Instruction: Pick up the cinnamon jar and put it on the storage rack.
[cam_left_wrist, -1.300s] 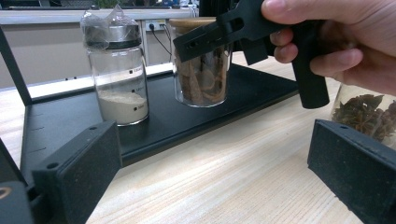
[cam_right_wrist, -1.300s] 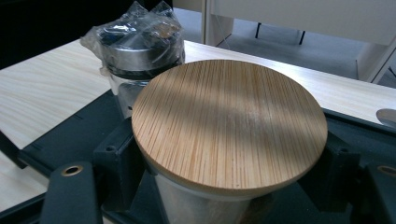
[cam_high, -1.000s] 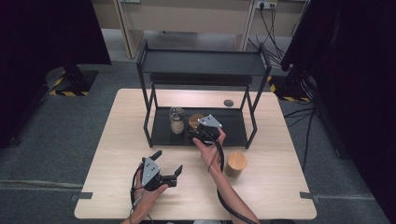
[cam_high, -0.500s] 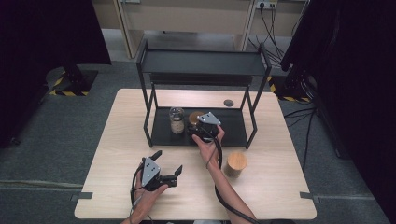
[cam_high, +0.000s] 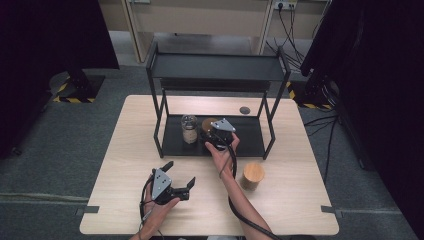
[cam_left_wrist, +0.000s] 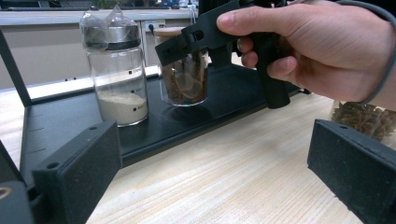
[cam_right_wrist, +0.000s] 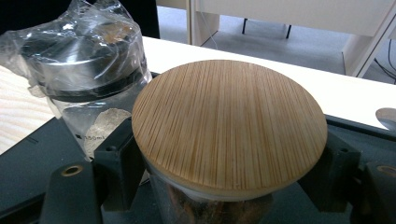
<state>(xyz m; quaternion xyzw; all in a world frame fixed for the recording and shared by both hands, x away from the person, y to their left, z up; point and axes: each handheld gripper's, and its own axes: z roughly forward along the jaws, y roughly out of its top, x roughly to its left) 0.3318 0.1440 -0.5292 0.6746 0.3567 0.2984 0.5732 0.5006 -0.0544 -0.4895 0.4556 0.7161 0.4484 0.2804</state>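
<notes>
A glass jar with a bamboo lid (cam_right_wrist: 229, 126) and brown contents (cam_left_wrist: 187, 84) stands on the lower shelf of a black rack (cam_high: 250, 137). My right gripper (cam_high: 214, 131) is shut on it just under the lid, one jaw on each side. A person's hand holds that gripper (cam_left_wrist: 196, 42) from the near side. Beside the jar, to its left, stands a plastic-wrapped jar of pale powder (cam_high: 189, 127). My left gripper (cam_high: 180, 172) rests low over the table's front part, open, nothing between its jaws.
A third jar with a bamboo lid (cam_high: 252, 175), holding star anise (cam_left_wrist: 364, 119), stands on the wooden table right of the right forearm. A small dark round thing (cam_high: 244, 110) lies behind the rack. The rack's top shelf (cam_high: 215, 67) overhangs the lower one.
My right gripper with the jar has edged slightly farther in and left on the lower shelf. The left gripper has not moved.
</notes>
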